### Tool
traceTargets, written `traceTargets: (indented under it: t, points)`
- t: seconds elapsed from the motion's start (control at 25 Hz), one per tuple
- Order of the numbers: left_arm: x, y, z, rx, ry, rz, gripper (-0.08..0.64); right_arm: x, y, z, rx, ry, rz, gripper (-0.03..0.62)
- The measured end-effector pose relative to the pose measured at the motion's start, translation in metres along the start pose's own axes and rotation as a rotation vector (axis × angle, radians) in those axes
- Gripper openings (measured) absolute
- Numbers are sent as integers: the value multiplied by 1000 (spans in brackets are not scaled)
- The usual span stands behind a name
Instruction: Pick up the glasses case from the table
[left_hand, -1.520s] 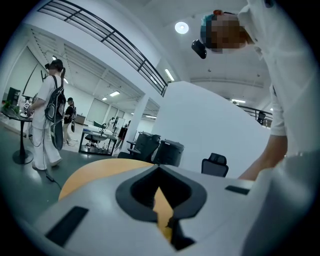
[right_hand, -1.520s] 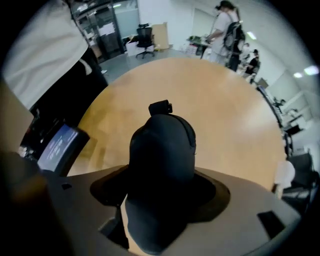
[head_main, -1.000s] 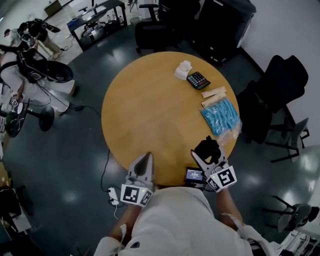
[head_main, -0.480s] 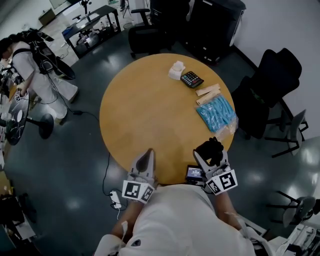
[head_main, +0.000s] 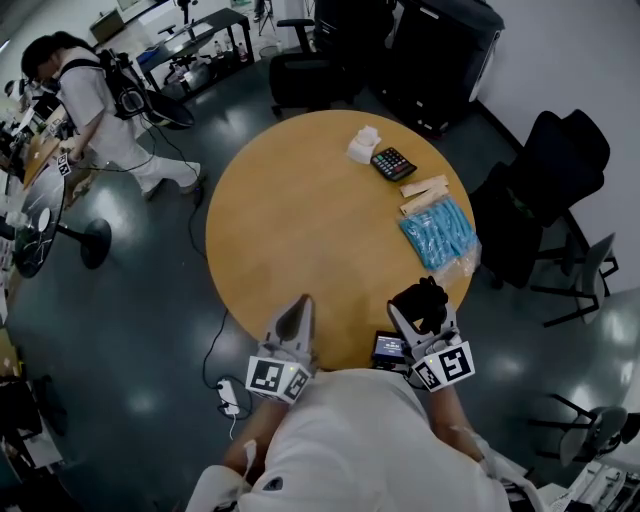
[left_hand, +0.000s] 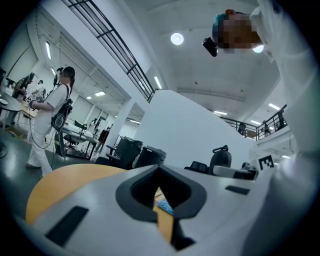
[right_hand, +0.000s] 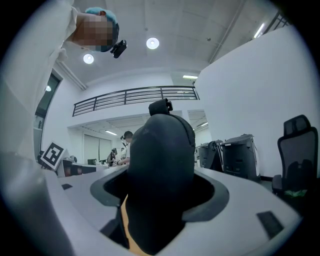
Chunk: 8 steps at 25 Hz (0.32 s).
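Since the earlier frame, the background person is stepping further in at 10 o'clock, while both grippers are staying almost where they were. The right gripper is clamping the one black glasses case over the round table, at its 5 o'clock rim. I cannot tell whether the case is clear of the wood. Its long axis is running outward along the jaws, toward roughly 12 o'clock. So the case is lying straight ahead of the right gripper. The left gripper is idling at the table's 6 o'clock rim, pinched together on nothing. Elsewhere there are sitting one calculator and one blue packet, both toward 2 o'clock.
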<state>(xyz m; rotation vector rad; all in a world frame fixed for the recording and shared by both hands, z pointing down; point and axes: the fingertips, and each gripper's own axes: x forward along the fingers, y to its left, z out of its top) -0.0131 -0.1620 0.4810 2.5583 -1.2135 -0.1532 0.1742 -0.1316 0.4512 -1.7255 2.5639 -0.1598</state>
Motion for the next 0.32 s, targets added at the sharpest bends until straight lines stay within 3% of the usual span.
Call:
traceTargets:
  t: [0.32]
  points:
    - [8, 4, 3, -7, 7, 1, 6, 8, 2, -3, 2, 12, -2, 328]
